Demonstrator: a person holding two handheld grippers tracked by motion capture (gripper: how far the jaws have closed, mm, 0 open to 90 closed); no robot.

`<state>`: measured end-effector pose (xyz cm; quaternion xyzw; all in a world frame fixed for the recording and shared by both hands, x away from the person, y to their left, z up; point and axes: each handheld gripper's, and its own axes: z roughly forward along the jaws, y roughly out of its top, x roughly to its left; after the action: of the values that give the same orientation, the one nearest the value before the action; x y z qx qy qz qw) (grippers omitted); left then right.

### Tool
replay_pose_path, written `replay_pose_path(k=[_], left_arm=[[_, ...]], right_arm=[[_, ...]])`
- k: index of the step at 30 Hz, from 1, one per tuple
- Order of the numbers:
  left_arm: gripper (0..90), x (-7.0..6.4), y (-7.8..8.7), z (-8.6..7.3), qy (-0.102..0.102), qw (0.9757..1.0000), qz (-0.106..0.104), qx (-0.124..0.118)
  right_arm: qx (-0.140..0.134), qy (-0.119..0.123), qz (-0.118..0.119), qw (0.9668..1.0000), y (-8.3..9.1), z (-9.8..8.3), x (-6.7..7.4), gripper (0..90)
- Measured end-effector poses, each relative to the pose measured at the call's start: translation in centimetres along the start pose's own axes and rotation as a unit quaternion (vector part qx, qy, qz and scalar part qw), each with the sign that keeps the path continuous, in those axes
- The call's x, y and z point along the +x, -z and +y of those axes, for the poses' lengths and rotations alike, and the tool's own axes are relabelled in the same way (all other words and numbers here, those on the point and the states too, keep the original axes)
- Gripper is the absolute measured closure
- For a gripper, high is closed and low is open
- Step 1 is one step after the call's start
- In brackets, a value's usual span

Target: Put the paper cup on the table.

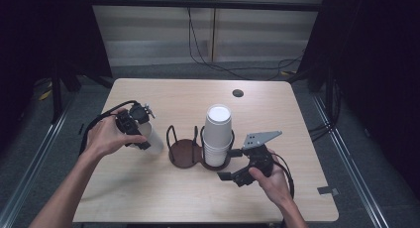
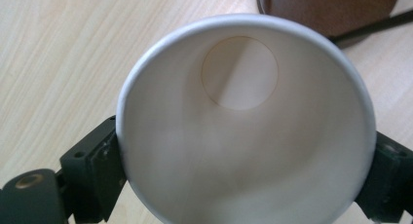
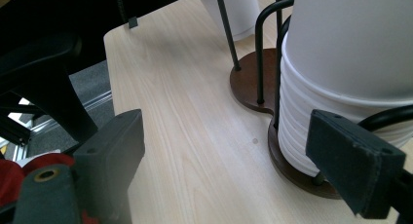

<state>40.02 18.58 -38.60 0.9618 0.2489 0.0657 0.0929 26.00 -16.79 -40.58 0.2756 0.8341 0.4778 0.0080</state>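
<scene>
High view: the left gripper point(image 1: 140, 134) sits at centre-left with a single white paper cup point(image 1: 152, 139) between its jaws, just left of the two-bay wire cup holder point(image 1: 184, 153) in the middle of the table point(image 1: 148, 198). The holder's left bay is empty; its right bay carries a tall stack of paper cups point(image 1: 218, 134).

Left gripper view now, and the cup point(image 2: 243, 136) takes up most of the frame, mouth toward the camera, round bottom up top. One black pad point(image 2: 100, 160) presses its wall at lower left and the other at lower right, so that claw is clamped on the cup, a moderate spread. The holder's brown base point(image 2: 331, 9) peeks in at upper right.

Right gripper point(image 1: 237, 166) rests low and right of centre, jaws wide apart and holding nothing. In the right gripper view the stack point(image 3: 350, 87) rises at upper right inside the black wire loops.

My read: one cup is off the stack and heading for the empty left bay. The next move calls for bringing it upright over that brown disc, lowering it between the wires, then letting go gently so the thin wall isn't crushed.
</scene>
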Motion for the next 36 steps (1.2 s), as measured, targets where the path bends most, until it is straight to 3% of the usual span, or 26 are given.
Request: replay_pose_path(k=[12,20,22,23,27,30,36], left_arm=[[8.2,-0.2,-1.1,0.7,-0.008,0.9999,0.003,0.01],[6.8,-0.3,-1.4,1.1,-0.007,0.9998,-0.017,-0.006],[6.5,-0.3,-1.5,1.0,-0.017,0.9995,-0.022,-0.013],[6.6,-0.2,-1.5,1.0,-0.007,0.9996,-0.02,-0.019],[5.8,-0.4,-1.9,0.9,-0.009,0.9992,-0.028,-0.026],[5.7,-0.6,-2.2,0.9,-0.017,0.9993,-0.023,-0.026],[5.4,-0.8,-2.7,0.3,-0.024,0.9985,-0.01,-0.049]], right_arm=[[-0.005,0.001,-0.001,1.0,0.4,0.1,0.0,14.5],[-0.004,-0.001,0.001,1.0,0.3,0.0,0.0,14.6],[-0.004,0.0,0.001,1.0,0.3,0.0,0.0,14.5],[-0.004,0.0,0.002,1.0,0.3,0.0,0.0,14.5],[-0.004,0.001,0.001,1.0,0.3,0.0,0.0,14.5],[-0.005,0.002,0.001,1.0,0.4,0.0,0.0,14.5],[-0.003,0.0,0.003,1.0,0.3,0.0,0.0,14.6]])
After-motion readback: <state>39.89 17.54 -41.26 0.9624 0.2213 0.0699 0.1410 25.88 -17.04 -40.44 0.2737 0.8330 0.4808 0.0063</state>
